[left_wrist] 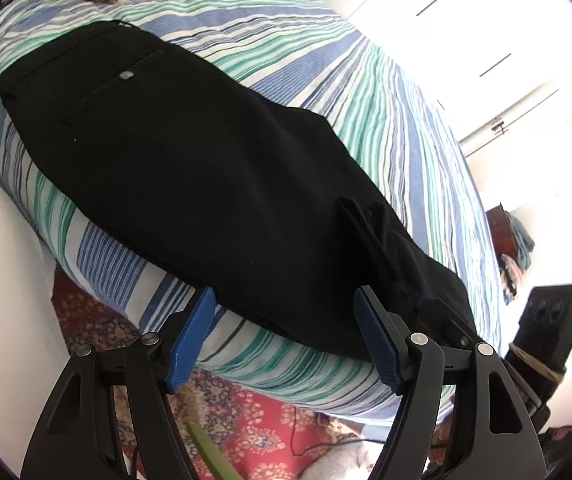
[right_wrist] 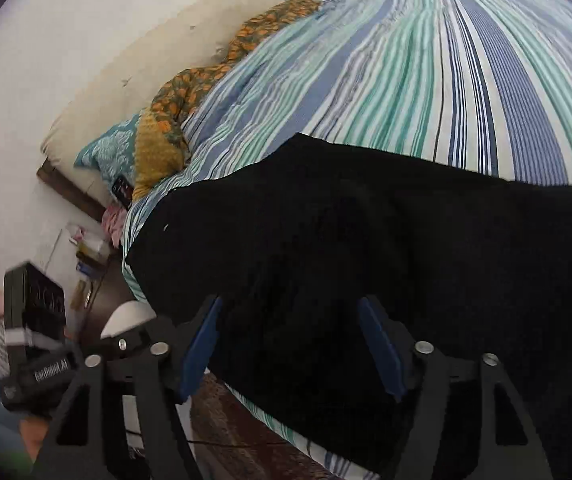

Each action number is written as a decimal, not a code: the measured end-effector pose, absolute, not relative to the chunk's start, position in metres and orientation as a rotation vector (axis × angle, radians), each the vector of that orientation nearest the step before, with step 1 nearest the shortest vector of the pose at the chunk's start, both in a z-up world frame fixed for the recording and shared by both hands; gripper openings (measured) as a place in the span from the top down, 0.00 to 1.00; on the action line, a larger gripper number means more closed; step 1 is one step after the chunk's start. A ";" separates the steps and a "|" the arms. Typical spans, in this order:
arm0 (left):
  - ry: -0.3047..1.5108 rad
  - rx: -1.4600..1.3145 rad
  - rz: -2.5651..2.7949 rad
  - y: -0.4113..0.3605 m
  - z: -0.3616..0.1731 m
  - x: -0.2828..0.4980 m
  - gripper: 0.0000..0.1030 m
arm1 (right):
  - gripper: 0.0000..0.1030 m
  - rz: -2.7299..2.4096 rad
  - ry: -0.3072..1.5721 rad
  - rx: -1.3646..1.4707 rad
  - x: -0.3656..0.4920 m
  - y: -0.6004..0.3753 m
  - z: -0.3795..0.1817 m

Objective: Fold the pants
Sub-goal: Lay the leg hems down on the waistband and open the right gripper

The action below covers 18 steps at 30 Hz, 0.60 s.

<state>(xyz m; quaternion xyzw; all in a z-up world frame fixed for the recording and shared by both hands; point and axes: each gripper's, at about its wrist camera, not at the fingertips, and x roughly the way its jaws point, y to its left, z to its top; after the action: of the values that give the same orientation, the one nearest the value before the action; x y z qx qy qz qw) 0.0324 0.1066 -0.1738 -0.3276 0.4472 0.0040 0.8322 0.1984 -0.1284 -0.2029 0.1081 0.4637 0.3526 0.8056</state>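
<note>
Black pants (left_wrist: 214, 184) lie flat on a striped bedspread (left_wrist: 326, 60), doubled lengthwise. The waistband and a buttoned back pocket (left_wrist: 126, 76) are at the far left, and the legs run toward the near right edge of the bed. My left gripper (left_wrist: 284, 304) stands open over the pants' near edge, with its blue pads (left_wrist: 192, 340) clear of the cloth. In the blurred right wrist view, my right gripper (right_wrist: 290, 308) is open too, with the dark pants (right_wrist: 346, 240) spread under and beyond its fingers. A small ridge of fabric (left_wrist: 370, 232) is bunched up near the leg end.
A mustard patterned pillow (right_wrist: 162, 148) and a teal one (right_wrist: 110, 152) lie at the head of the bed. A red patterned rug (left_wrist: 246, 412) covers the floor below the bed's edge. The other gripper's black housing (left_wrist: 550, 320) shows at the right.
</note>
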 end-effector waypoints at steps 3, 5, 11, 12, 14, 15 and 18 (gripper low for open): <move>0.907 -0.590 -0.078 0.087 -0.154 0.039 0.28 | 0.17 0.685 0.858 0.155 0.160 -0.169 -0.183; 0.908 -0.499 -0.170 0.065 -0.145 0.053 0.30 | 0.06 0.561 0.771 0.123 0.133 -0.210 -0.172; 1.045 -0.243 -0.263 0.001 -0.156 0.117 0.57 | 0.05 0.321 0.714 0.196 0.117 -0.281 -0.157; 1.075 -0.206 -0.255 -0.006 -0.163 0.125 0.57 | 0.05 0.308 0.704 0.229 0.122 -0.290 -0.155; 1.118 -0.164 -0.237 -0.012 -0.172 0.134 0.57 | 0.05 0.298 0.697 0.248 0.128 -0.295 -0.153; 1.129 -0.149 -0.229 -0.012 -0.174 0.135 0.56 | 0.05 0.299 0.690 0.235 0.130 -0.293 -0.153; 1.140 -0.103 -0.203 -0.012 -0.174 0.139 0.45 | 0.05 0.331 0.662 0.159 0.122 -0.285 -0.146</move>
<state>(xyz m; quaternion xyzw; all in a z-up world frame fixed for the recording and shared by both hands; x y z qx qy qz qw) 0.1385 -0.0115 -0.1739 -0.0488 0.5386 -0.0958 0.8356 0.1225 -0.2853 -0.1461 0.0776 0.3231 0.1618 0.9292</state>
